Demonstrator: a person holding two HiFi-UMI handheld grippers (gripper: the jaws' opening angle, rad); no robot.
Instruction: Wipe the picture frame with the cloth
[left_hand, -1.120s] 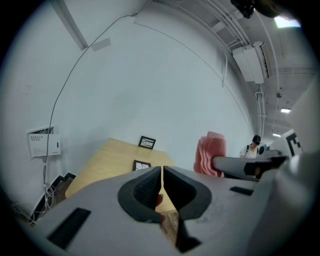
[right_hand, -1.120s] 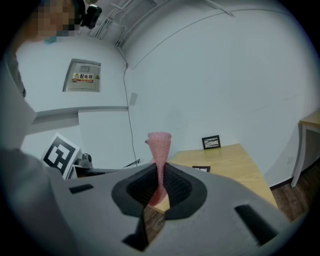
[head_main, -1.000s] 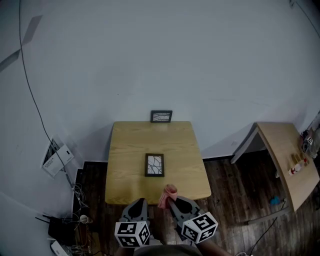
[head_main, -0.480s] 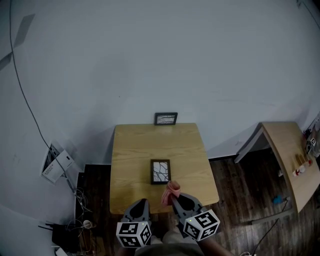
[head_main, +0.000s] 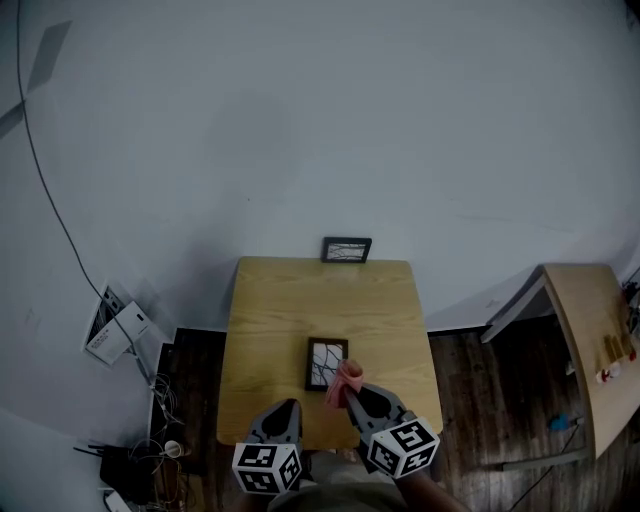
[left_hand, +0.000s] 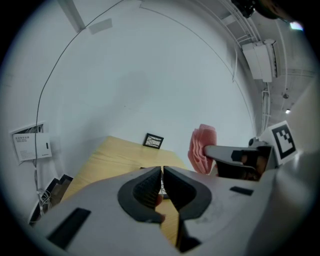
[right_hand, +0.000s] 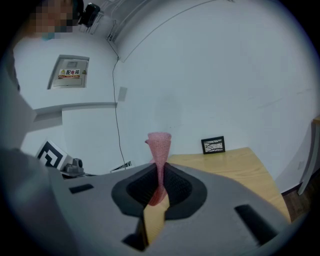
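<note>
- The left gripper and right gripper are held side by side over the near edge of the table. Both are pointed towards the wall and tipped slightly down, with their marker cubes nearest the person.
- The left gripper is seen with its jaws pressed together and nothing between them.
- The right gripper is clenched on the cloth. The pink cloth is pinched as a thin strip between the pads, and its bunched end stands out past the jaw tips.
- In the left gripper view the cloth is seen to the right, held up off the tabletop.
- The frame is laid flat on the table, close to the near edge and just ahead of both grippers.
- In the head view the cloth is seen at the frame's near right corner. Whether the two touch cannot be told.
- A second frame is stood upright at the table's far edge, against the wall.
</note>
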